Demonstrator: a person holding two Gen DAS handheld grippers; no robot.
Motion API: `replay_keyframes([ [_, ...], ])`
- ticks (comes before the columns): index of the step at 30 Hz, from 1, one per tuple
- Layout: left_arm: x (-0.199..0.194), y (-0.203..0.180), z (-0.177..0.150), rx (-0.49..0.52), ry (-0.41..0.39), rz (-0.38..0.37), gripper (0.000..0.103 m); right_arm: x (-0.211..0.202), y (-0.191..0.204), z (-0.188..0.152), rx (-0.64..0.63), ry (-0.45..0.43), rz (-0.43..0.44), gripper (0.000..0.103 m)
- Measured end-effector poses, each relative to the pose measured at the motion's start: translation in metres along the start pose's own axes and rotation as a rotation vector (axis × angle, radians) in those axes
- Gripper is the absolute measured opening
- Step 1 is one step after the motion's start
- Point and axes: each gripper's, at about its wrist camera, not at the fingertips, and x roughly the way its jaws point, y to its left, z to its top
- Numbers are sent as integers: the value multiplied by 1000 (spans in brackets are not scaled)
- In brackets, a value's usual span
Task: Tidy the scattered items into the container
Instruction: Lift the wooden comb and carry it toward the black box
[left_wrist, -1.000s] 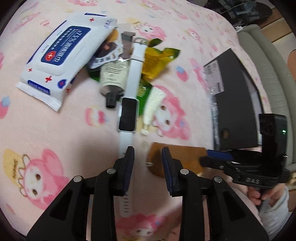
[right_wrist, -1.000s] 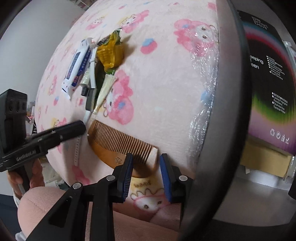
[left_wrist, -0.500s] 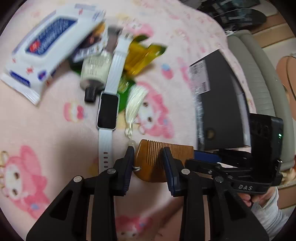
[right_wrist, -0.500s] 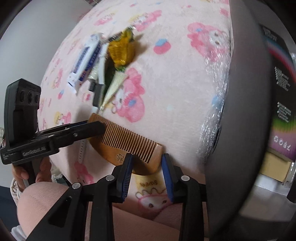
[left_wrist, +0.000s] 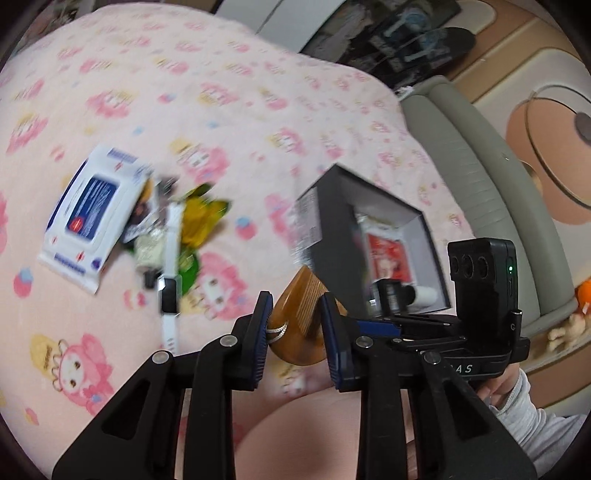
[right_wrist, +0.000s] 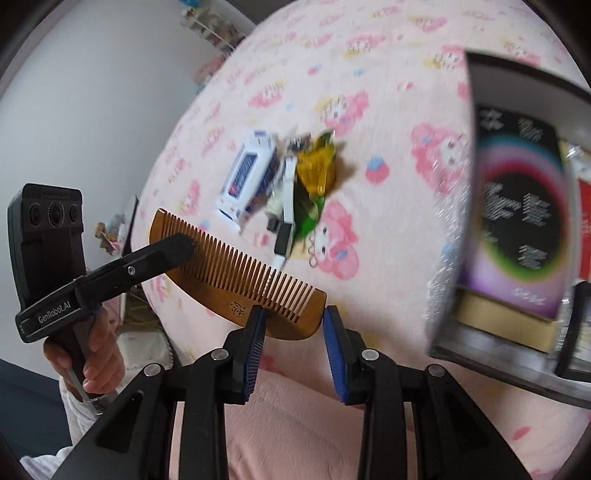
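Note:
A wooden comb (right_wrist: 240, 280) is lifted off the pink bed, held at both ends. My left gripper (left_wrist: 295, 317) is shut on the comb's (left_wrist: 301, 317) left end; it shows in the right wrist view (right_wrist: 173, 247) too. My right gripper (right_wrist: 293, 325) is shut on the comb's right end. The black box (left_wrist: 332, 236), the container, stands open just right of the comb, with a red packet (left_wrist: 384, 254) inside. A pile lies on the bed: wipes pack (left_wrist: 92, 214), white smartwatch (left_wrist: 170, 291), yellow wrapper (left_wrist: 199, 221), small tube (left_wrist: 149, 251).
The box's printed side (right_wrist: 517, 221) fills the right of the right wrist view. A grey cushioned edge (left_wrist: 480, 184) runs beyond the box. The pink patterned blanket (left_wrist: 184, 92) stretches far behind the pile.
Both grippers closed on the comb's ends and lifted it off the blanket. The views pulled back and up, so the box's open inside shows now.

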Motion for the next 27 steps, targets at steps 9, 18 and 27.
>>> replay_keyframes([
  [9,28,-89,34,122,29,-56,26,-84,-25,9,24,-155,-40,29],
  [18,106,-163,62,143,60,-163,26,-149,-87,14,91,-251,-122,29],
  [27,209,-177,77,39,166,-232,26,-133,-154,37,141,-266,-191,29],
])
